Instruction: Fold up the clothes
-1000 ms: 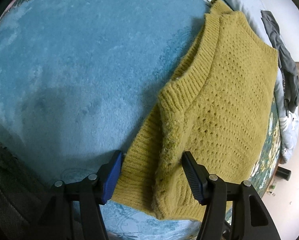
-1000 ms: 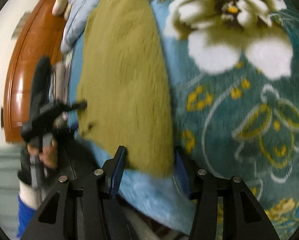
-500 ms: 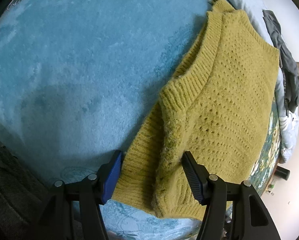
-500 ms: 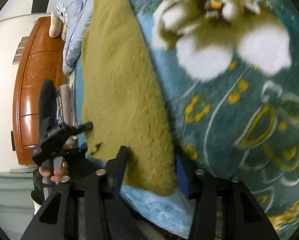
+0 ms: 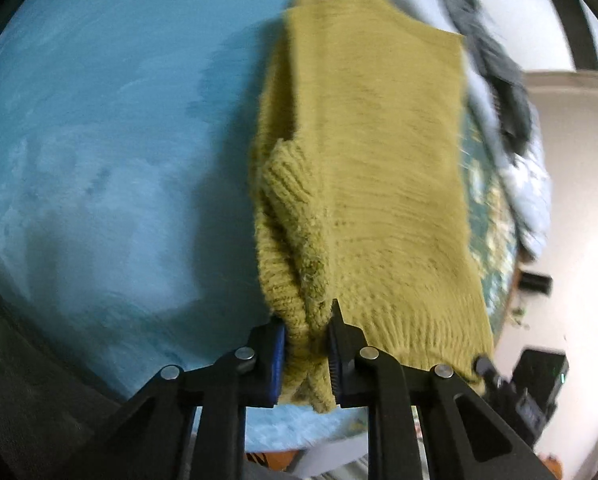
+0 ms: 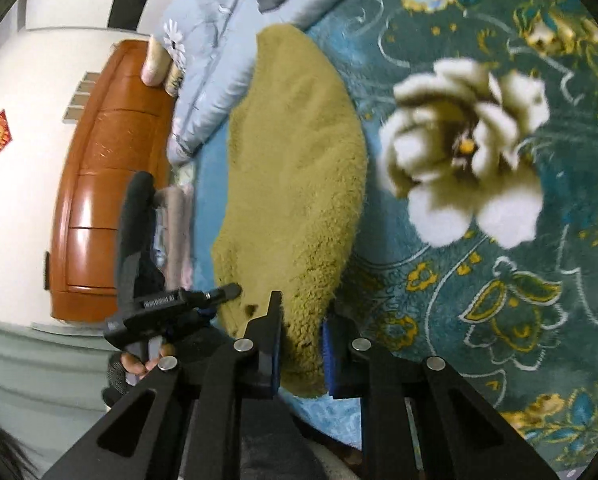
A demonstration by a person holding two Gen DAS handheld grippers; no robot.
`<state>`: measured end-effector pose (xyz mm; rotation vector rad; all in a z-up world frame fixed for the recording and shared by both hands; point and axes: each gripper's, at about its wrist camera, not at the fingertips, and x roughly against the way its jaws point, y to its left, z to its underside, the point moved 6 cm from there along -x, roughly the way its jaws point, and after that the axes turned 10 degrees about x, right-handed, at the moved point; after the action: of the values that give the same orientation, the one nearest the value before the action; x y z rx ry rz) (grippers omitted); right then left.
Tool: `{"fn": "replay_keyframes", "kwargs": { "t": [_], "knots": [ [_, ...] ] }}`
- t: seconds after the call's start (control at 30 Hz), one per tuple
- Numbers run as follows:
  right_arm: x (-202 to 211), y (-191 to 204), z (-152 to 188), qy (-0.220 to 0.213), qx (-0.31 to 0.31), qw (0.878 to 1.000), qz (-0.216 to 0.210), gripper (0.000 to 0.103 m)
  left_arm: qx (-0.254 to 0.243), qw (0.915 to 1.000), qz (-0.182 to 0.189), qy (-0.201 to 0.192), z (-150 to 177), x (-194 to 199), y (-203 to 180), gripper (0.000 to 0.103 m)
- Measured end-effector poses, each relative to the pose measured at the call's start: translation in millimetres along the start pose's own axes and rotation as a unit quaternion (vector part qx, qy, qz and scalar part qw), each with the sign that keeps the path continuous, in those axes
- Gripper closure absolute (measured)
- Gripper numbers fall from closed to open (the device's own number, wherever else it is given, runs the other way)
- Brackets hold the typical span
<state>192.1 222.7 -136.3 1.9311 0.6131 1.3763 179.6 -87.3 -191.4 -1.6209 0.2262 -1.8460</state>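
A mustard-yellow knit sweater (image 5: 379, 140) lies on a blue plush blanket (image 5: 99, 120). My left gripper (image 5: 307, 344) is closing, and its pads squeeze the bunched ribbed corner of the sweater, which is raised off the blanket. In the right wrist view the sweater (image 6: 295, 160) stretches away from me. My right gripper (image 6: 301, 344) is closing too, with the sweater's near edge pinched between its pads. The left gripper (image 6: 219, 294) shows there at the sweater's left corner, held by a hand (image 6: 139, 360).
A teal blanket with large white flowers (image 6: 499, 280) covers the bed to the right. A pale blue duvet (image 6: 219, 60) and a grey garment (image 5: 495, 64) lie beyond the sweater. A wooden headboard (image 6: 111, 180) stands at the left.
Both grippers went from standing open around the sweater's near edge to pinching it. Both hands rose, lifting that edge off the blanket.
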Motion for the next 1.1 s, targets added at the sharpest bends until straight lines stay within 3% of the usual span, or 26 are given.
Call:
{"fn": "replay_keyframes", "kwargs": {
  "t": [0.1, 0.27, 0.33, 0.47, 0.5, 0.67, 0.77, 0.9, 0.97, 1.03, 1.1],
  "knots": [
    [20.8, 9.3, -1.3, -0.009, 0.004, 1.000, -0.014, 0.087, -0.019, 0.9994, 0.028, 0.006, 36.2, 16.1, -7.0, 0.085],
    [50.3, 32.0, 4.9, 0.000, 0.032, 0.999, -0.028, 0.087, -0.012, 0.9955, 0.086, 0.038, 51.7, 41.1, -32.7, 0.085],
    [53.3, 35.8, -5.3, -0.001, 0.040, 0.999, -0.027, 0.087, -0.008, 0.9950, 0.093, 0.035, 49.8, 40.2, -35.7, 0.085],
    [44.2, 45.9, -52.9, -0.027, 0.049, 0.997, -0.048, 0.087, 0.008, 0.9935, 0.114, 0.007, 6.0, 51.2, -26.5, 0.085],
    [39.4, 49.9, -67.6, -0.032, 0.055, 0.997, -0.052, 0.087, 0.021, 0.9917, 0.127, 0.002, -12.8, 43.3, -39.7, 0.085],
    [-3.5, 56.4, -141.3, -0.039, 0.045, 0.997, -0.057, 0.087, 0.108, 0.9761, 0.188, -0.020, -80.8, 43.2, -22.1, 0.085],
    [-36.4, 46.5, -170.5, -0.034, 0.011, 0.998, -0.052, 0.087, 0.139, 0.9722, 0.184, -0.039, -110.2, 33.3, -8.3, 0.081],
    [-71.4, 26.3, -192.3, -0.027, -0.030, 0.999, -0.024, 0.086, 0.145, 0.9722, 0.173, -0.063, -125.2, 36.2, 10.8, 0.079],
    [-82.0, 16.0, -201.1, -0.028, -0.038, 0.999, -0.003, 0.083, 0.148, 0.9671, 0.192, -0.078, -133.8, 27.0, 7.1, 0.073],
    [-88.4, 7.2, -206.8, -0.030, -0.051, 0.998, 0.005, 0.082, 0.150, 0.9622, 0.207, -0.093, -136.6, 32.4, 13.6, 0.058],
    [-91.1, 1.5, -210.7, -0.033, -0.063, 0.997, 0.001, 0.075, 0.147, 0.9597, 0.215, -0.106, -136.4, 39.9, 20.0, 0.055]
  ]
}}
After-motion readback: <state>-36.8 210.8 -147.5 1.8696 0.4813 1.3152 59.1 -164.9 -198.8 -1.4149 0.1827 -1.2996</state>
